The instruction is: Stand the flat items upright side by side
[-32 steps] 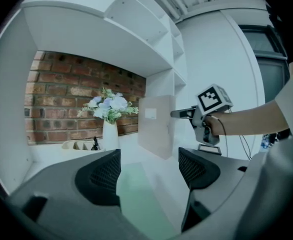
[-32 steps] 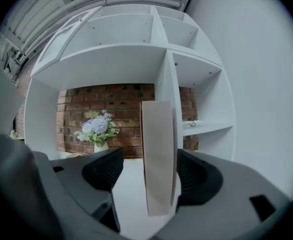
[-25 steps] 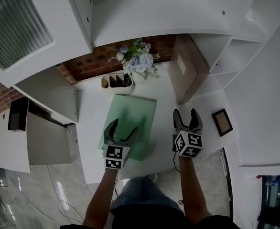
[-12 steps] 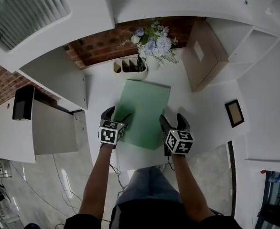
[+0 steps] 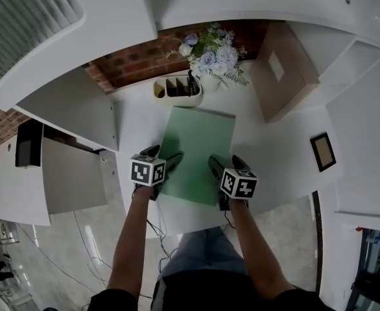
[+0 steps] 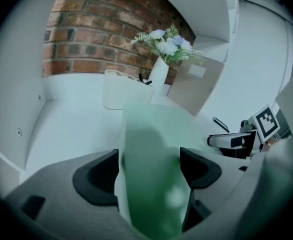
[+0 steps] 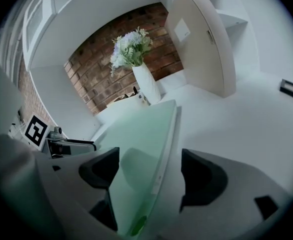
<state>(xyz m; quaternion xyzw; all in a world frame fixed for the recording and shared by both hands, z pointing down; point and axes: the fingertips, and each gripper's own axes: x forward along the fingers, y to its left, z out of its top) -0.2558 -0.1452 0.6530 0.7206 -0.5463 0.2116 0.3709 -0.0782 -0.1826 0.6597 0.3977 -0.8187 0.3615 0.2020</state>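
Folder (image 5: 200, 151) first: the green folder lies flat on the white desk (image 5: 138, 125), its long sides running from near to far. Its far end stops just short of the white desk organiser (image 5: 176, 88) and the vase of flowers (image 5: 208, 76).

My left tool (image 5: 164, 153) is at the folder's left edge, towards the near end. Its jaws stand apart and straddle that edge, one finger over the green and the other over bare desk. In the left gripper view the folder (image 6: 151, 144) fills the gap of the tool (image 6: 149, 156), and neither pad seems to be pressing on it, though the green is blurred there.

My right tool (image 5: 225, 162) is at the folder's right edge, level with the left one. Its jaws have just been opening and now stand wide. In the right gripper view, the folder's right edge (image 7: 159, 149) runs up between the jaws of the tool (image 7: 149, 159), clear of both pads (so neither tool has hold of anything).

A beige panel (image 5: 284, 70) with a white label stands upright at the far right of the desk. A small picture frame (image 5: 322, 151) lies further right.
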